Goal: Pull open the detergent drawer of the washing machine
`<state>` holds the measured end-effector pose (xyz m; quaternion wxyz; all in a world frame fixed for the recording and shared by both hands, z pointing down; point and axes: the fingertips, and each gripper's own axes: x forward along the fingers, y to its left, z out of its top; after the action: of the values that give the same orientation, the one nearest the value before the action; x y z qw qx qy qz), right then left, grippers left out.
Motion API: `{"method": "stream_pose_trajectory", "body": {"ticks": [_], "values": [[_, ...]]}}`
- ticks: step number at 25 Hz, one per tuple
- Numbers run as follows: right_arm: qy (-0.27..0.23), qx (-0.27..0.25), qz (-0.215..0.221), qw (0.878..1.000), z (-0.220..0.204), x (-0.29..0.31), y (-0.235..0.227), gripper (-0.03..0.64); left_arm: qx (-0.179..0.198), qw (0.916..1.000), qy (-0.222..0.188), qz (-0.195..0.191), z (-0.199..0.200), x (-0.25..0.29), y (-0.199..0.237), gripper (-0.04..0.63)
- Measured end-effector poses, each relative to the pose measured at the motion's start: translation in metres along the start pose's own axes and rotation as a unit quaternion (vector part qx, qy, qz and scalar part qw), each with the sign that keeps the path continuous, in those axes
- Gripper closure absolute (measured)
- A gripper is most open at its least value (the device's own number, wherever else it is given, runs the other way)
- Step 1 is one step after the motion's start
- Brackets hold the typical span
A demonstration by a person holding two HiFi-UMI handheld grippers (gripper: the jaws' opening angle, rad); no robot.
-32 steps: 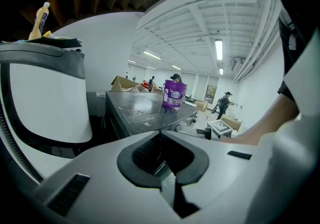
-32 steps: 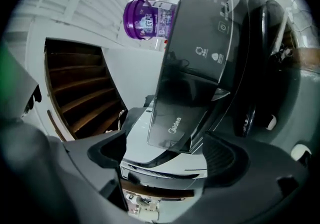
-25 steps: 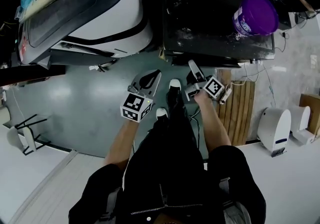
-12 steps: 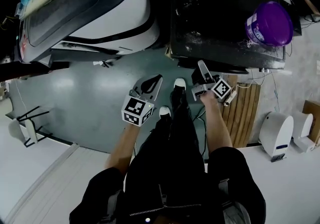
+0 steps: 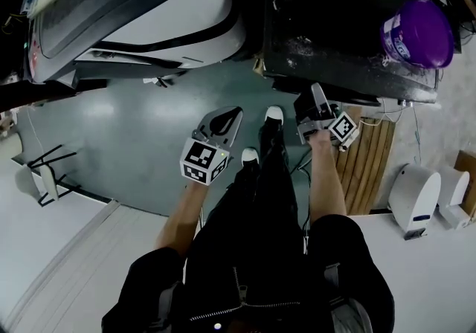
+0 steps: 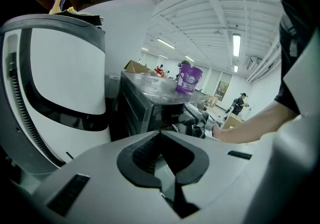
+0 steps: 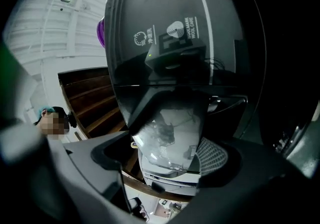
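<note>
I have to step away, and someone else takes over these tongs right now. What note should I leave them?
Left tongs: shut, empty, low over the floor, away from the washing machine.
Right tongs: at that machine's dark front, jaws wide and just been closing around a glossy panel piece, probably the drawer front; no grip seen yet.
Done: the approach.
Left: grip, then pull the drawer open.

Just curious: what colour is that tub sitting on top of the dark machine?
The tub is purple, with a printed label on its side. The head view shows it best.
</note>
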<state>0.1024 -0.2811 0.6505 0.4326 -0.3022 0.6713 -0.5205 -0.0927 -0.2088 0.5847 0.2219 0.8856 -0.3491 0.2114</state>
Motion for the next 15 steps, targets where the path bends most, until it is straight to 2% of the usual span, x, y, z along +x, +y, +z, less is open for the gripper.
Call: {"method": "stream_pose_trajectory", "body": {"ticks": [6, 15], "values": [[0.022, -0.008, -0.002, 1.0, -0.0032, -0.0034, -0.0009, 0.235, 0.001, 1.0, 0.004, -0.001, -0.0027, -0.0007, -0.0023, 0.574], [0.037, 0.0, -0.002, 0.999, -0.0054, -0.0027, 0.0001, 0.238, 0.001, 1.0, 0.004, 0.006, -0.0029, -0.0034, 0.0012, 0.574]]}}
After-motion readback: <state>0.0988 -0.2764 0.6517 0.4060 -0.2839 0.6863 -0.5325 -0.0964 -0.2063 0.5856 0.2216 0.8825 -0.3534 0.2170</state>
